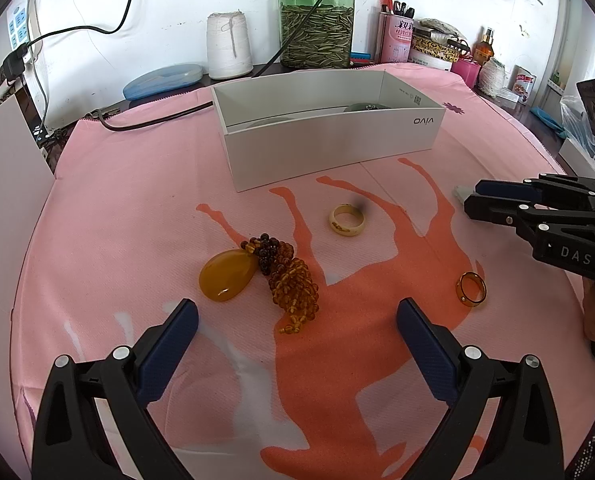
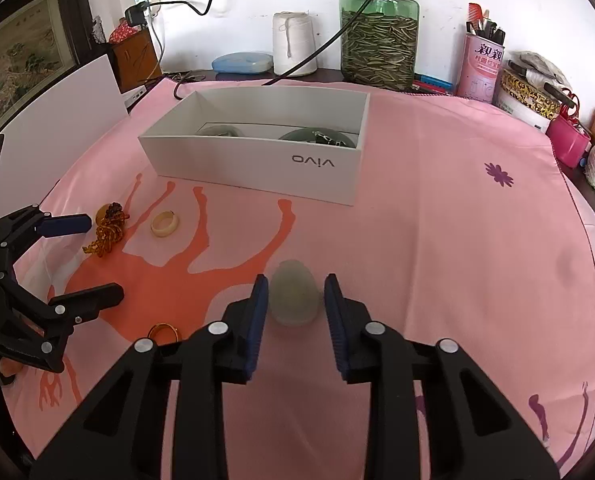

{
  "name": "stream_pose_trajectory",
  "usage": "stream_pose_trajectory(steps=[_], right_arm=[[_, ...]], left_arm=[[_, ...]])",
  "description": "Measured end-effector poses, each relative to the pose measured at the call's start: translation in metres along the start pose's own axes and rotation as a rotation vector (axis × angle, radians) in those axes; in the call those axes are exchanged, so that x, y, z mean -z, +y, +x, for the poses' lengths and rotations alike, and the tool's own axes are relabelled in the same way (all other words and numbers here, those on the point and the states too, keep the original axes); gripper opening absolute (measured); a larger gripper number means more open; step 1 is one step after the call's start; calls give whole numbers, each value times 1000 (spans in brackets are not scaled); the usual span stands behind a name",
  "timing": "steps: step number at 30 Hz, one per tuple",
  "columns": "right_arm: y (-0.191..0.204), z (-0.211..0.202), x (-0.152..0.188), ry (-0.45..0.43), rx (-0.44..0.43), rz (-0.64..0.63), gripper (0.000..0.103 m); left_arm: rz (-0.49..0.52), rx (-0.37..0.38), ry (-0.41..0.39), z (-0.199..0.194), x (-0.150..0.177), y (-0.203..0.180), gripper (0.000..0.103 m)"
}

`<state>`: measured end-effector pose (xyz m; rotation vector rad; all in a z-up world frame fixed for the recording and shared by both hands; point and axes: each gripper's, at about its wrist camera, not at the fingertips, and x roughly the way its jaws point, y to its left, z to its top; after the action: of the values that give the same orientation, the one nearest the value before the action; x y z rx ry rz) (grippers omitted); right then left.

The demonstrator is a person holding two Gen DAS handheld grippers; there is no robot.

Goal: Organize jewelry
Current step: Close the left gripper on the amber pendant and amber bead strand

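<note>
A white vivo box (image 1: 329, 148) stands on the pink cloth and holds two green dishes (image 2: 317, 138). An amber pendant with a bead necklace (image 1: 265, 276), a cream ring (image 1: 347, 220) and a gold ring (image 1: 471, 288) lie in front of it. My left gripper (image 1: 297, 320) is open, just short of the necklace. My right gripper (image 2: 295, 300) straddles a pale green jade pendant (image 2: 293, 298); its jaws stand close beside the stone with small gaps. The right gripper also shows in the left wrist view (image 1: 471, 196), with the stone's tip between its fingers.
A green jar of seeds (image 1: 317, 24), a thread spool (image 1: 228, 46), a blue case (image 1: 163, 80), a pink pen tin (image 1: 395, 36) and small bottles line the back edge. A black cable (image 1: 153, 120) lies left of the box. A white board (image 2: 57, 100) leans at left.
</note>
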<state>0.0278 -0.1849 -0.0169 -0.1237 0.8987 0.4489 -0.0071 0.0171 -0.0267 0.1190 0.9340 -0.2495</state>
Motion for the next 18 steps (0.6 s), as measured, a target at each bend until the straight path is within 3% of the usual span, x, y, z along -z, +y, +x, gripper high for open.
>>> stream_pose_trajectory(steps=[4,7,9,11,16,18], right_arm=[[6,1,0,8,-7,-30,40],[13,2,0,17,-6,-70,53],[18,4,1,27,-11,-95,72],[22,8,1,52,4,-112,89],[17,8,2,53,8,-90,90],[15,6,2,42,10,-76,82]], left_arm=[[-15,46,-27,-5,0,5,96],[-49,74,-62,-10,-1,13,80],[-62,55,-48,-7,-3,15,65],[-77,43,-58,-8,-5,19,61],[-108,30,-58,-7,-8,23,64],[-110,22,-60,-6,-9,23,72]])
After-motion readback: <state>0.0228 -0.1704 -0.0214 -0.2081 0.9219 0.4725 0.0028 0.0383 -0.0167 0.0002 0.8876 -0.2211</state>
